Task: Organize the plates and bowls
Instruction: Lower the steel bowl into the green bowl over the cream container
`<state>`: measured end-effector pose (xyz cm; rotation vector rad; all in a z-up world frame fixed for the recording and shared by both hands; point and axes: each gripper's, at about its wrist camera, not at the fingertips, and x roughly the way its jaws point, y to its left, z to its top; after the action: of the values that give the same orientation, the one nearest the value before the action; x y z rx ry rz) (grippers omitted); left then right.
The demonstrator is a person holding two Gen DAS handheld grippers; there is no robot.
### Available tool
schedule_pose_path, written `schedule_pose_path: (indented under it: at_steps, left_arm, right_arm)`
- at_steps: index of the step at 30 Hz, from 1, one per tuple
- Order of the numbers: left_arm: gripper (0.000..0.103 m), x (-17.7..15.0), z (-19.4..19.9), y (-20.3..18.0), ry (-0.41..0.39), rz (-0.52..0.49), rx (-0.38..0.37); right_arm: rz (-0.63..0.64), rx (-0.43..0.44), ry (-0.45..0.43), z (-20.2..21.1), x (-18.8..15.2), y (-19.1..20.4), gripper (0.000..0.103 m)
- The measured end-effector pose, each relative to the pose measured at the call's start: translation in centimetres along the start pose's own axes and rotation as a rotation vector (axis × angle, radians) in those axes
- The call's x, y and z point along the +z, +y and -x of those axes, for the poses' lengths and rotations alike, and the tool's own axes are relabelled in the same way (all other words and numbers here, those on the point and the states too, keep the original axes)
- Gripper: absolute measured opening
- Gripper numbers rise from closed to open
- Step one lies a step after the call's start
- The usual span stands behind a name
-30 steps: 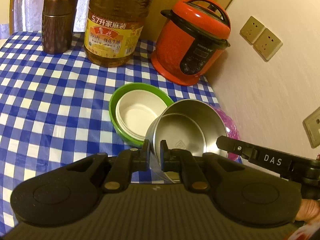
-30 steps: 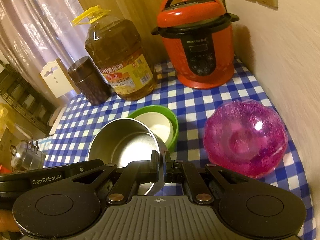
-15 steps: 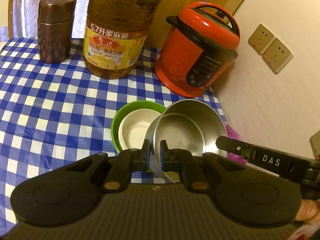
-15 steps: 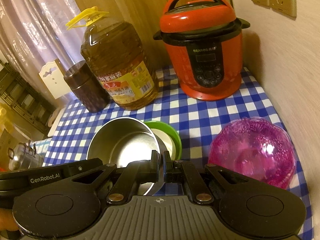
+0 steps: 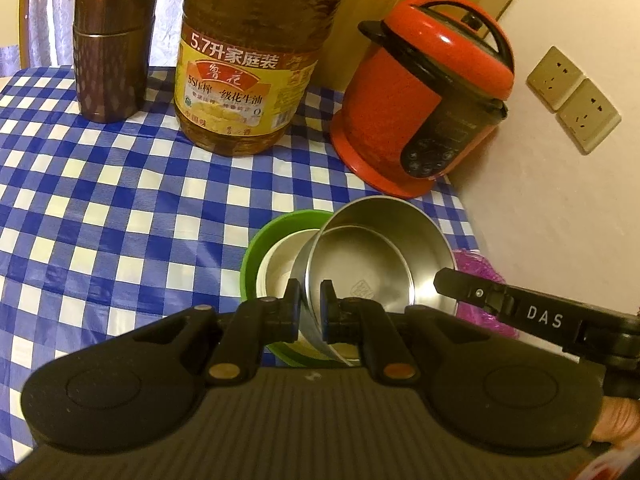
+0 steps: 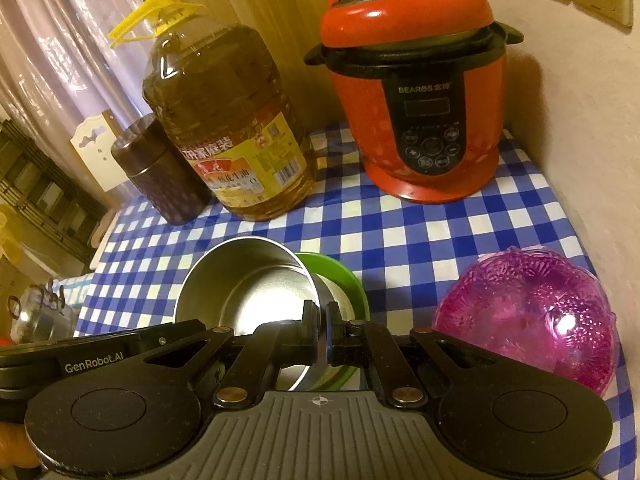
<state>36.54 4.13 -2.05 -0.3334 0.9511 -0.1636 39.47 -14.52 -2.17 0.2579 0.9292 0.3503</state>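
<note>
The round stainless-steel bowl is clamped at opposite rim points by the left gripper and right gripper, jaws shut on its wall. Compared with a second ago, the bowl has been carried over the green bowl with a cream bowl nested inside, now largely covered beyond the jaws. Nesting appears imminent.

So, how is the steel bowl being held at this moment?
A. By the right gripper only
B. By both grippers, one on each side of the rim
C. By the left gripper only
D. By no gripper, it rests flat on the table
B: the left gripper and the right gripper each have their jaws shut on the rim of the steel bowl, on opposite sides, above the green bowl.
</note>
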Motion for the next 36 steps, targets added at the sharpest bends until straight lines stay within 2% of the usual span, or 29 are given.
schedule_pose_path:
  at_steps: [36]
  left_arm:
    - [0.008, 0.6, -3.4, 0.7, 0.056, -0.032, 0.047]
  right_arm:
    - [-0.016, -0.005, 0.062, -4.4, 0.3, -0.9, 0.004]
